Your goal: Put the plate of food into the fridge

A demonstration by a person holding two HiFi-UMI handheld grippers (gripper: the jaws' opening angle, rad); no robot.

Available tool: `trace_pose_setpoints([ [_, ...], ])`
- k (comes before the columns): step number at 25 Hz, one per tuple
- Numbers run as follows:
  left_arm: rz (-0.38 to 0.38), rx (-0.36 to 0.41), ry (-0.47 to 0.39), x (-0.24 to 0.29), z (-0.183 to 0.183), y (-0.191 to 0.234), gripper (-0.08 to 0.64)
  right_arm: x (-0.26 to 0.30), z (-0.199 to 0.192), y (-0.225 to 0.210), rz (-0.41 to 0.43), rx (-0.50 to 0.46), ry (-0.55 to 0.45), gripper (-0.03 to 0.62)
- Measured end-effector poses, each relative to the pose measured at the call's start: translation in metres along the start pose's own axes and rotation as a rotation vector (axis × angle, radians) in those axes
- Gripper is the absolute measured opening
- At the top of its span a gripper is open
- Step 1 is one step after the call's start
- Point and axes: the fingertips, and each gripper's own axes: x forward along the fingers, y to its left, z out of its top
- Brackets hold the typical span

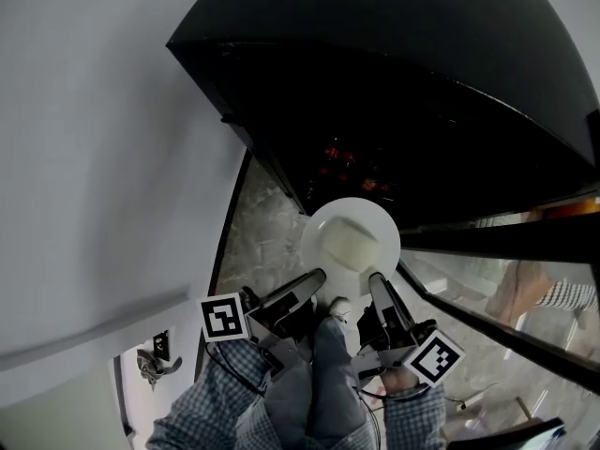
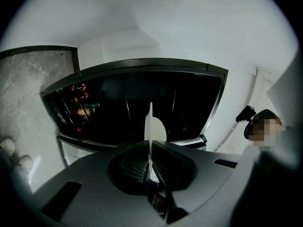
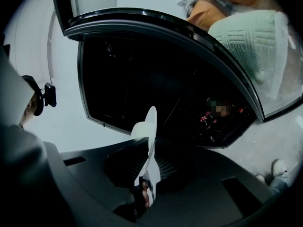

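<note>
A white plate (image 1: 377, 216) with pale food (image 1: 351, 243) on it hangs level in front of the dark open fridge (image 1: 394, 111). My left gripper (image 1: 319, 276) is shut on the plate's near left rim and my right gripper (image 1: 374, 278) on its near right rim. In the left gripper view the plate (image 2: 151, 126) shows edge-on, pinched between the jaws of the left gripper (image 2: 150, 150). The right gripper view also has the plate (image 3: 150, 126) edge-on, clamped in the right gripper (image 3: 148, 152). The fridge's inside is mostly too dark to make out.
Red items (image 1: 337, 157) stand on a shelf inside the fridge. Its glass door (image 1: 497, 270) stands open at the right. A white wall (image 1: 94, 157) runs along the left, above a marbled floor (image 1: 255, 237). The person's knees (image 1: 314, 382) are just behind the grippers.
</note>
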Motion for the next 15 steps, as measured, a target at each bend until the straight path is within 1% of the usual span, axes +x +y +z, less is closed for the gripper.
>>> trace_pose_setpoints([
  [5,0.0,0.005,0.0,0.016,0.011,0.013,0.023,0.013,0.014,-0.014,0.003,0.048,-0.033,0.038],
  [10,-0.012,-0.004,-0.01,0.033,0.025,0.016,0.021,0.028,0.03,-0.018,-0.005,0.021,-0.054,0.038],
  [12,-0.017,-0.008,-0.02,0.038,0.031,0.018,0.021,0.035,0.035,-0.018,-0.007,0.025,-0.075,0.038],
  [15,-0.022,0.001,-0.032,0.046,0.039,0.019,0.021,0.043,0.043,-0.022,-0.035,0.026,-0.106,0.037],
])
